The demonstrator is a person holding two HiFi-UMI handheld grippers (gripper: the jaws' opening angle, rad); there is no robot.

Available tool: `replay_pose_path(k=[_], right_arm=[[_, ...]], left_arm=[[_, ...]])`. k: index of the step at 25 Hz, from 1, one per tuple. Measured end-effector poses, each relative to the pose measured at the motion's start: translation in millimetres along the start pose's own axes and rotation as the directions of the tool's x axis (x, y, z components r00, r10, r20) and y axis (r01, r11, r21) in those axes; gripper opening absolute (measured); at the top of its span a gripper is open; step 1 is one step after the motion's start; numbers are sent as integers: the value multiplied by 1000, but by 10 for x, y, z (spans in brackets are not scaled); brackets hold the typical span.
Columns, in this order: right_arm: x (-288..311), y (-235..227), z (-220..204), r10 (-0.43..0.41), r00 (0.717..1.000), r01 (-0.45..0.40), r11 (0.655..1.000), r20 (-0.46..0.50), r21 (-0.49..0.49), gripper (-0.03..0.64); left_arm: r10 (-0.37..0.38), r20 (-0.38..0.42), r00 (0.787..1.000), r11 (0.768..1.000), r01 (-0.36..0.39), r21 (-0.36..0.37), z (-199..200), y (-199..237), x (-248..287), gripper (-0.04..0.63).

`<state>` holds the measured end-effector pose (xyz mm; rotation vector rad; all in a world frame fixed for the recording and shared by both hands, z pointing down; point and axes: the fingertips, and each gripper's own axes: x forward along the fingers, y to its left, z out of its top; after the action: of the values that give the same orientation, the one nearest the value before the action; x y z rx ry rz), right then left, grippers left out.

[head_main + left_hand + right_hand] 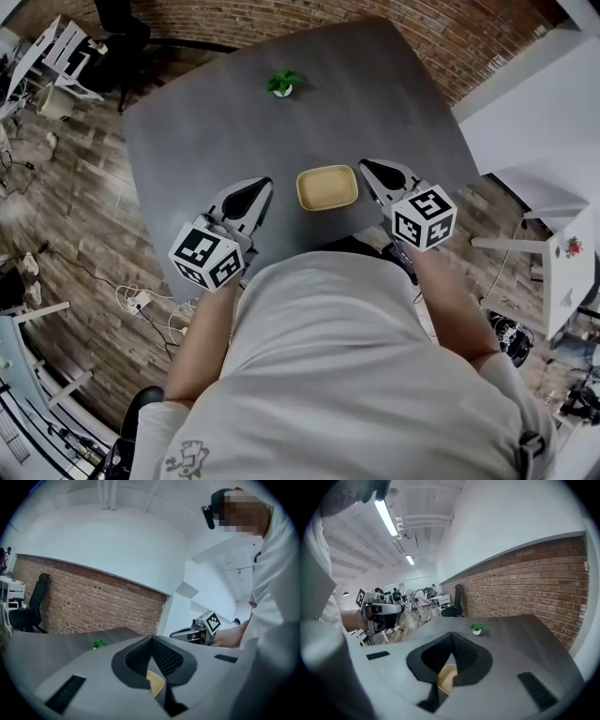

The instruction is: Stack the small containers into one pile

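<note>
**A:** Head view first. Where's the container?
**B:** The container (327,187) sits at the table's (394,94) near edge, between the left gripper (251,195) and the right gripper (380,174), touching neither. It may be several nested together, but I can't tell from above.
**A:** Left gripper view?
**B:** Jaws together, nothing held. The container shows below them.
**A:** Right gripper view?
**B:** Same there: jaws closed and empty, container underneath. A plant (476,628) stands near the far edge.

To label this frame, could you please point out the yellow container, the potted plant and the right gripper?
yellow container (327,188), head view, middle of its inner floor.
potted plant (282,82), head view, its green leaves.
right gripper (365,166), head view, tip of its closed jaws.
</note>
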<state>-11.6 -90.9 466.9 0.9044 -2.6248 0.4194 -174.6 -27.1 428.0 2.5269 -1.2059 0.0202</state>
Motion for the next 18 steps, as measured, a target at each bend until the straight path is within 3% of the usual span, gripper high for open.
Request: replay_pose_path(k=[9,18], right_arm=[[-194,2,-50,63,998,-62,997,11,-52,5],[-687,-52,-61,182,983,-177,978,37,-108,5]], left_arm=[[54,6,999,999,-54,6,-46,-216,38,11],[168,30,985,986,-168,-2,-191,-756,171,11]])
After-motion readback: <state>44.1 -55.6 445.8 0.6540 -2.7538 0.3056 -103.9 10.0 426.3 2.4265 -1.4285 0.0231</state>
